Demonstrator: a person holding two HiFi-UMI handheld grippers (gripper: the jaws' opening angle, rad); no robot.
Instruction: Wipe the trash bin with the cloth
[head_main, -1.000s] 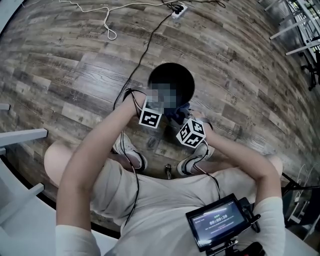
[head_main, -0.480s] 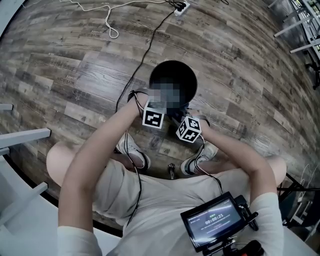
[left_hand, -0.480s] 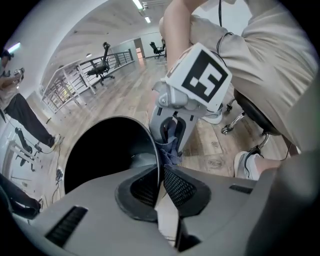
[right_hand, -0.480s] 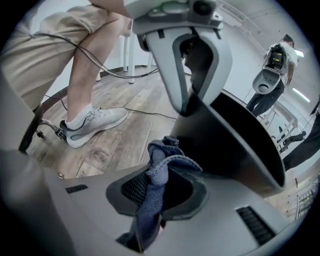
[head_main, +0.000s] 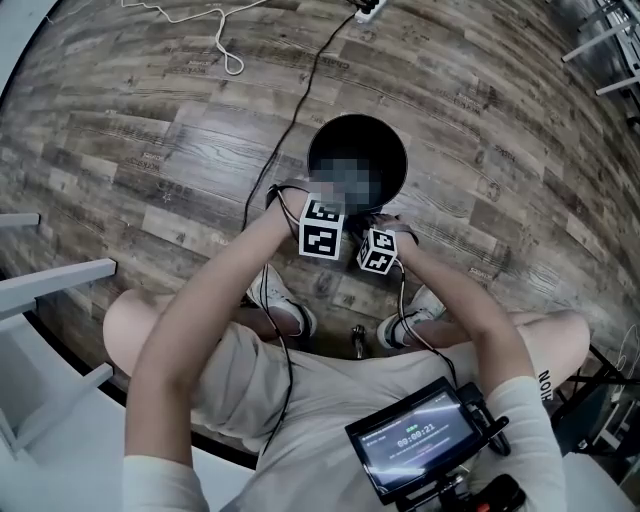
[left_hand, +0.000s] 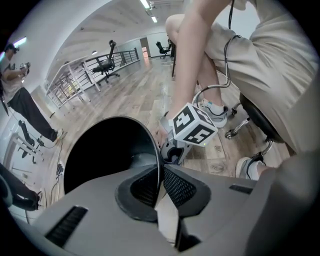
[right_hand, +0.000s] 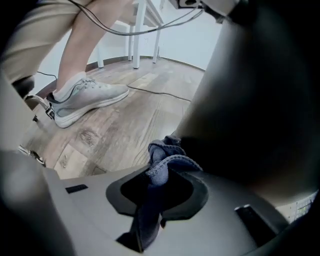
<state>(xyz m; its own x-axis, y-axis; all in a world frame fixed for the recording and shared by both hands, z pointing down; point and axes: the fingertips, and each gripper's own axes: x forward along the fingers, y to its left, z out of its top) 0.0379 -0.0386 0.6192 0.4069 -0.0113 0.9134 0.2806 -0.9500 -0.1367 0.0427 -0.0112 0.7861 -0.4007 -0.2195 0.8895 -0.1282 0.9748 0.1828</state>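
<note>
The left gripper (left_hand: 161, 175) has its jaws closed on the thin rim of the probably light, stiff trash bin (left_hand: 100, 150), while the right gripper (right_hand: 160, 186) clamps the soft, bunched cloth (right_hand: 165, 165) between its jaws.

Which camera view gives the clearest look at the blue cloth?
The right gripper view: the blue cloth is bunched and pinched in the right claw, close beside the trash bin. The head view shows no clear trace of it beneath the marker cubes; the left gripper view shows none of it.
</note>
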